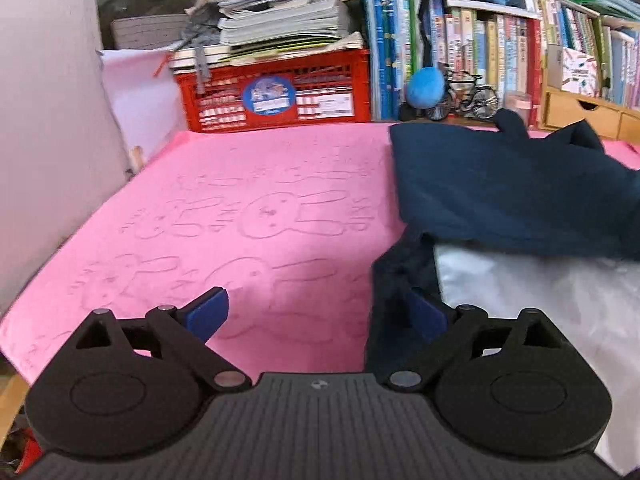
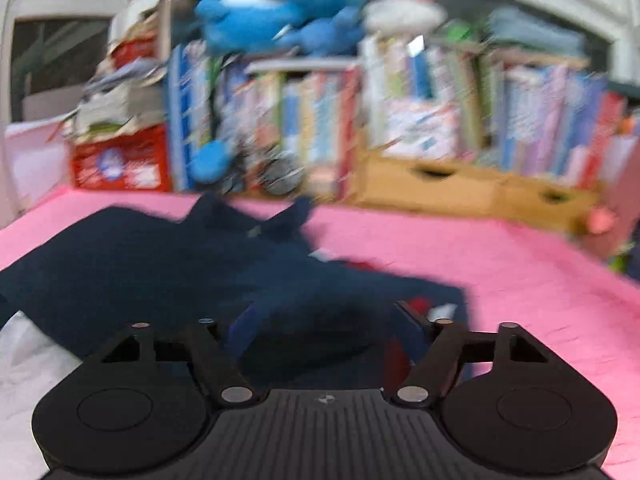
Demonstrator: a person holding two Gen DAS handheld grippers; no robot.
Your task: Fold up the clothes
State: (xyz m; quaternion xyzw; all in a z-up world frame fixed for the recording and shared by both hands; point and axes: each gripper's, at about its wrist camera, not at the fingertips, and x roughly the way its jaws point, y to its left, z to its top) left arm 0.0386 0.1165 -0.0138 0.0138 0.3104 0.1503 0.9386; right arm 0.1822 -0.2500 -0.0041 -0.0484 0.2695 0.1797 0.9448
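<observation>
Left wrist view: the left gripper hangs low over a pink blanket embossed with rabbit outlines, its two blue-padded fingers spread wide apart and holding nothing. The left pad sits above bare pink cloth; the right pad sits against the dark edge of a navy garment, though contact cannot be confirmed. The garment lies across the right side of the blanket, its upper part folded over a white cloth that shows below it. At the back of the blanket stands a red crate topped with a stack of papers. Beside it are a row of books, a small model bicycle and a blue plush ball, with wooden drawers at far right.

Right wrist view, heavily blurred by motion: the right gripper is directly over the navy garment, fingers spread wide, with dark fabric lying between them. Whether either pad presses the cloth cannot be told. A patch of red and white shows at the garment's right edge by the right finger. White cloth lies at lower left, pink blanket to the right. Blue and pink plush toys sit on top of the bookshelf behind.
</observation>
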